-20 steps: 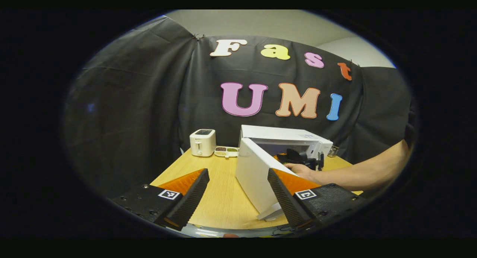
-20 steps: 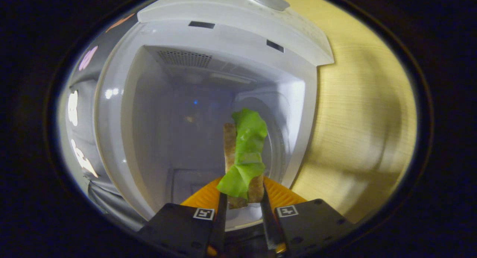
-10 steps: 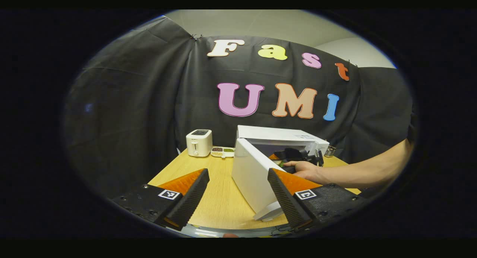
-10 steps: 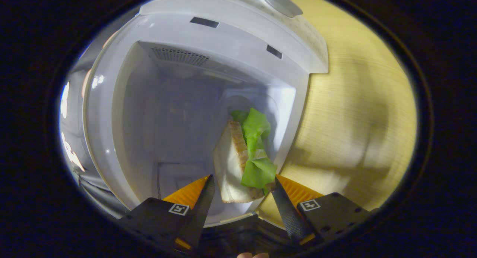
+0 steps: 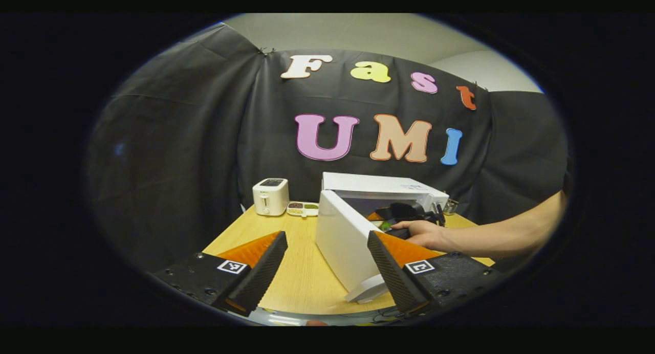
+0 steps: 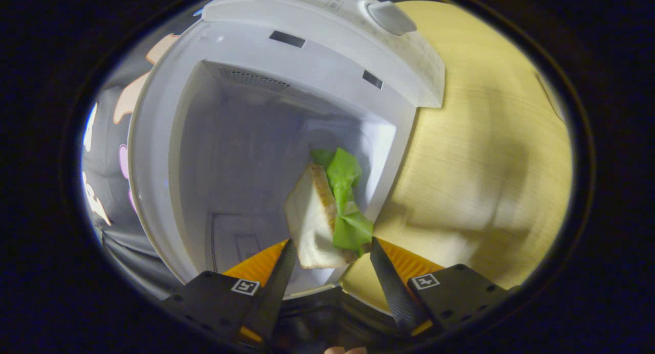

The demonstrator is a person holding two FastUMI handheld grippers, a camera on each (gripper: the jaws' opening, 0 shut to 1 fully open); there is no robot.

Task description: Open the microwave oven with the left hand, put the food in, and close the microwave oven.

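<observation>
We are at the put-in step. The oven (image 6: 317, 47) stands with its door (image 5: 340, 241) swung wide. Our right gripper (image 6: 330, 272) is spread at the cavity mouth; the food (image 6: 327, 211), bread with a green leaf, lies inside the cavity, free of both fingers. Our left gripper (image 5: 327, 264) is spread and holds nothing, near the door's outer face. Next, we judge, the right gripper must back clear of the opening, then the left must push the door shut. The table (image 5: 302, 272) bears the oven.
</observation>
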